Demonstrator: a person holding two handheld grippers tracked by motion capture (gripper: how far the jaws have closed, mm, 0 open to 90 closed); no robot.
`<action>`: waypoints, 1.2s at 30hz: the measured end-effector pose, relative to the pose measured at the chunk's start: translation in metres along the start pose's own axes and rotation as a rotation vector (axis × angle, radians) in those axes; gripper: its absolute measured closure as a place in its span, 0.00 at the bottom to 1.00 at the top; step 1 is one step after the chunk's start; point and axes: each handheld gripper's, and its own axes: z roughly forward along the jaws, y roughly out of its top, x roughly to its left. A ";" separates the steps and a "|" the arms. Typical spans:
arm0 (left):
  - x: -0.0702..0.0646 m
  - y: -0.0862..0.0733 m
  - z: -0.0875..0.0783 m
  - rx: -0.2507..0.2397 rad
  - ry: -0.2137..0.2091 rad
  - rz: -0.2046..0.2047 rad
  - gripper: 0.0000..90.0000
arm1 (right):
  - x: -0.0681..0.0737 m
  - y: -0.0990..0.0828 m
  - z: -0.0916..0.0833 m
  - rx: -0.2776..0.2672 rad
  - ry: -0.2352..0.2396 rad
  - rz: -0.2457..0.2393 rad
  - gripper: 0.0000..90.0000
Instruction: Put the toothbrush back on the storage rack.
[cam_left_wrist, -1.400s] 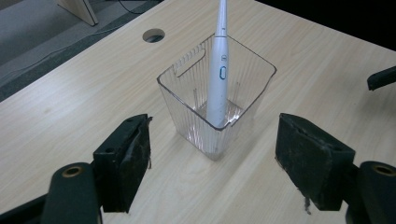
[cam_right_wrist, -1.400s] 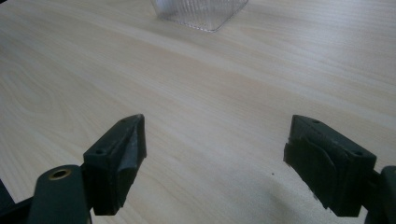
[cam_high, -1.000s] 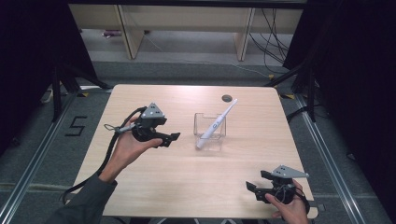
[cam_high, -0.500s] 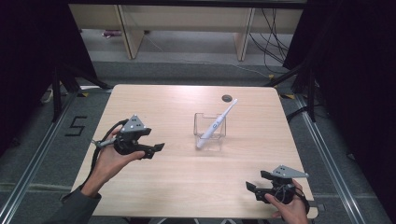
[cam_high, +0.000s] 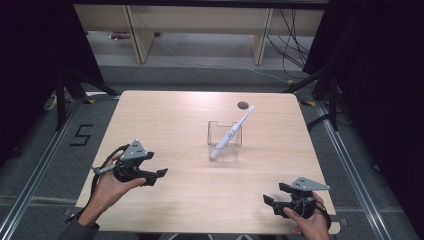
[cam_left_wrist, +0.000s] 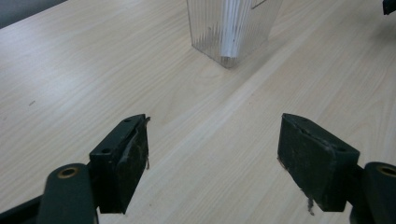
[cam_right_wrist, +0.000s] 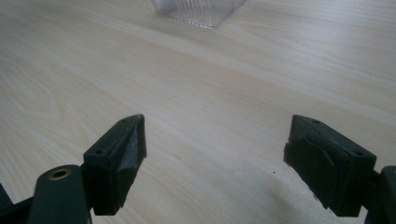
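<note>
1. The left gripper (cam_high: 161, 172), jaws spread wide and empty, has pulled back toward the table's (cam_high: 170, 115) near left corner.
2. The right gripper (cam_high: 271, 198), equally released, stays near the front right edge.
3. A white pen (cam_high: 231, 132) leans in the clear holder (cam_high: 224, 141) mid-table, unmoved.

A white pen (cam_high: 231, 133) leans in a clear holder (cam_high: 224, 141) mid-table (cam_high: 175, 120), both tongs well apart from it.

Bright, even overhead light on the desk (cam_high: 170, 115), dark surroundings; soft shadows, the close-up jaws slightly blurred.
</note>
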 end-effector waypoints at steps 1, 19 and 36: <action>-0.001 -0.003 0.000 0.003 -0.006 0.005 0.27 | 0.000 0.000 0.000 0.000 -0.001 0.000 0.23; -0.011 -0.037 0.007 0.009 -0.044 -0.020 0.20 | 0.000 0.000 -0.001 0.007 -0.009 -0.022 0.23; -0.022 -0.059 0.004 0.040 -0.044 -0.004 0.20 | 0.002 0.000 0.001 -0.003 0.001 0.001 0.23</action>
